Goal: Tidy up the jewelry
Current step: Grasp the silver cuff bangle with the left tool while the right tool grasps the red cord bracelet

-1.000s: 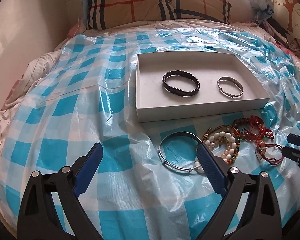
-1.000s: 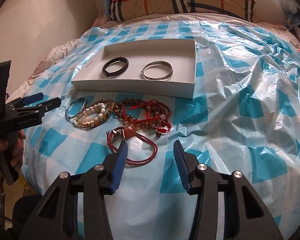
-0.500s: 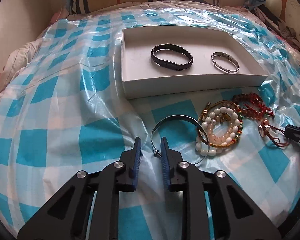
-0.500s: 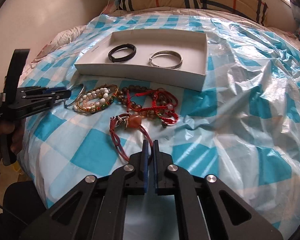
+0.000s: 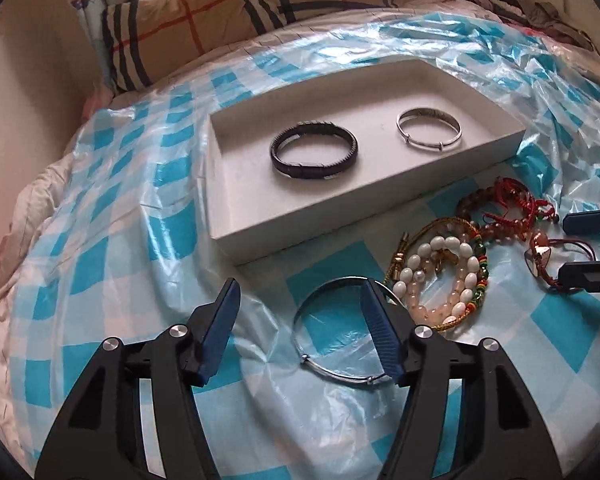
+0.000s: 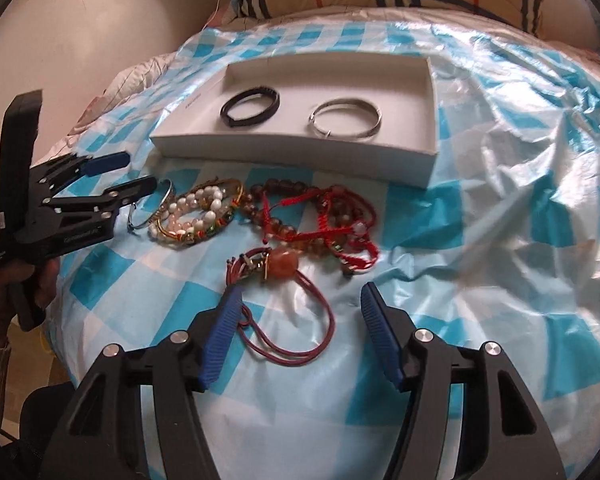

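A white box (image 5: pixel 236 236) sits on the bed's checked sheet (image 5: pixel 100 264) as the sorting spot; a black band (image 5: pixel 314 155) and a silver bangle (image 5: pixel 428 131) already lie inside. The rest waits in a heap just in front of it.

The left tool (image 5: pixel 300 312) has just been opening and stands half open, straddling the near side of a second bangle (image 5: pixel 332 372), not pressing it.

The right tool (image 6: pixel 300 316) has also just been opening, is likewise half open, and brackets the red cord bracelet (image 6: pixel 292 344) without gripping.
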{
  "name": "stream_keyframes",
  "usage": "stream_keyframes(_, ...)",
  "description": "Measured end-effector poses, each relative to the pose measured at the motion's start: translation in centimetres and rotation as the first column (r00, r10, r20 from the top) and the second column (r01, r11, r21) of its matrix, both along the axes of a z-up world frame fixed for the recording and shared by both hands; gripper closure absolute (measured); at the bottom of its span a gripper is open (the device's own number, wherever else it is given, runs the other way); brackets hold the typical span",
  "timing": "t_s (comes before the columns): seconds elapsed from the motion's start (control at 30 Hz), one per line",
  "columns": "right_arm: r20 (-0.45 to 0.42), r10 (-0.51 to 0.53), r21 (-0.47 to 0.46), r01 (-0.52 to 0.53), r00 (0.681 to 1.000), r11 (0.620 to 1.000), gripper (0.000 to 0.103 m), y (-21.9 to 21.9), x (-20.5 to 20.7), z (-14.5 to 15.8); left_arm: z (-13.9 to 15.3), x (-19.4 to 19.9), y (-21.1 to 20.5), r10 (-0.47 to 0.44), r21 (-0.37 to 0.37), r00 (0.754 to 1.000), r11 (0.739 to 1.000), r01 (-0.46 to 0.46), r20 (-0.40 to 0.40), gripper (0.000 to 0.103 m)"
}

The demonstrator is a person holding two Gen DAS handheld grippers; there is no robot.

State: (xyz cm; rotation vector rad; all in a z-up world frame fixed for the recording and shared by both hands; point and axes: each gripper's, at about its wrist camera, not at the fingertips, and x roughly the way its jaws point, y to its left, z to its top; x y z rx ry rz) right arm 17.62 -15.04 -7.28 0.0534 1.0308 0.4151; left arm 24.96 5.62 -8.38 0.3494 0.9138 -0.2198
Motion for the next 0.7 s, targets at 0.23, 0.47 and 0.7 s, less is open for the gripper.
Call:
stream_keyframes(0.23,0.029,0.017,-0.013,-0.016,0.999,1.0,0.099,-1.4,-1.9,1.4,-0.4,-1.7,0.9,-0.045,-0.165,0.989,0.986,0.021,-0.141,0.099)
stream_keyframes(0.47,0.021,-0.018,0.014,0.017,1.0,1.0,0.097,-3.4,-2.5,2.5,0.0,-3.6,1.9,-0.052,-0.209,0.987,0.978,0.019,-0.153,0.098)
stream_keyframes(0.7,0.024,-0.018,0.063,0.016,1.0,0.998,0.04,-2.1,-1.3,1.8,-0.4,-3.2,1.0,-0.058,-0.145,0.994,0.988,0.044,-0.093,0.06)
